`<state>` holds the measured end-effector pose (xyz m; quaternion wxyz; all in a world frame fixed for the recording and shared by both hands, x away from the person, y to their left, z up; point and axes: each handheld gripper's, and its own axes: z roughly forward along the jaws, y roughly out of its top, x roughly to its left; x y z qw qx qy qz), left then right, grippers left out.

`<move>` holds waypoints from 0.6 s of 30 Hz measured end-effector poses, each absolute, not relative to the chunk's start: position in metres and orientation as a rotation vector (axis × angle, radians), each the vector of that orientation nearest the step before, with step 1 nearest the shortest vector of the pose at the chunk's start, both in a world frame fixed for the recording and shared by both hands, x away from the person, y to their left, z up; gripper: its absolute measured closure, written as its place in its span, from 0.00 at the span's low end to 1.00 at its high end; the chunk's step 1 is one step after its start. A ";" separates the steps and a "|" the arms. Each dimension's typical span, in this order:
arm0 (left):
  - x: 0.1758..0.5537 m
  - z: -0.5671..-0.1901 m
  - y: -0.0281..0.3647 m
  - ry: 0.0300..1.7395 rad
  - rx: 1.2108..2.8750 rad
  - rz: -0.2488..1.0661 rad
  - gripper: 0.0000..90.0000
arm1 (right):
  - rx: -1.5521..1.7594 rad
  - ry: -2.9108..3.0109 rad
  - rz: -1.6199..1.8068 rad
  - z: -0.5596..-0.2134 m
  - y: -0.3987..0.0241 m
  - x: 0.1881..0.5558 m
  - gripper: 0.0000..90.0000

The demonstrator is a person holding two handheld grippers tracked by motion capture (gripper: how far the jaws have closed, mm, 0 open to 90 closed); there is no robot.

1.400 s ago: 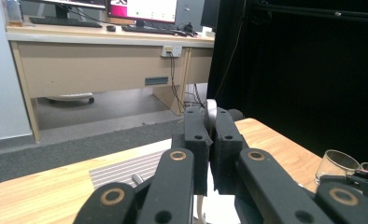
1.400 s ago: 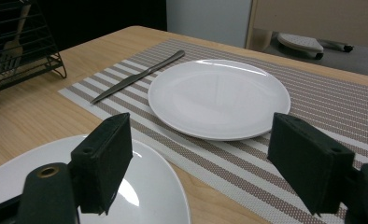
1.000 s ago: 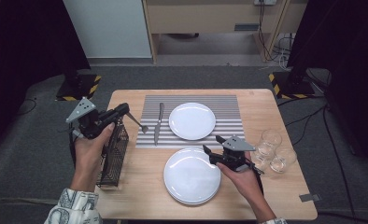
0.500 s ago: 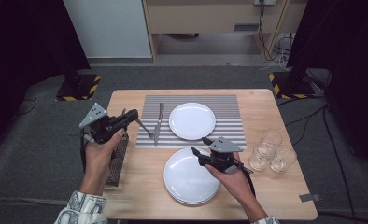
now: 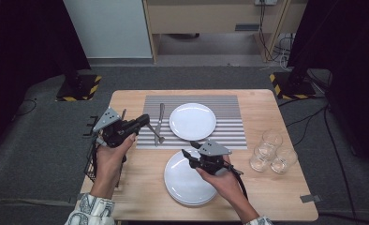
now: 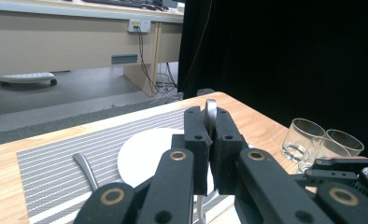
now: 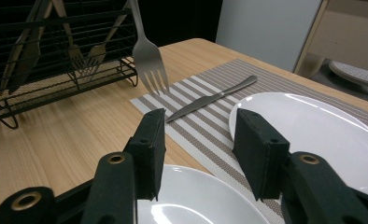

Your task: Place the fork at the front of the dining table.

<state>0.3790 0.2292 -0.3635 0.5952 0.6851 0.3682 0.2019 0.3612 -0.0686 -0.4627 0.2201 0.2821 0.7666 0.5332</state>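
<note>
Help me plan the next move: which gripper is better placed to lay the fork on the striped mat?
Left. The left gripper is shut on the fork, hanging over the mat by the knife.

The wooden desk (image 5: 285,197) stands on a grey carpet floor (image 5: 42,154). Black curtains (image 5: 28,42) hang on both sides. Behind is a light wall panel (image 5: 108,28) and a tan cabinet (image 5: 210,16) with cables (image 5: 278,47). Yellow-and-black striped bases (image 5: 79,88) sit on the floor.
</note>
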 end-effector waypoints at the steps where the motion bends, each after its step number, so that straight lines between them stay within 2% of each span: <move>1: 0.379 -0.364 0.228 0.852 1.594 0.467 0.96 | 0.784 2.120 1.473 -0.463 -0.067 0.361 0.60; 18: 0.381 -0.373 0.223 0.859 1.616 0.460 0.96 | 0.751 2.119 1.497 -0.453 -0.054 0.362 0.63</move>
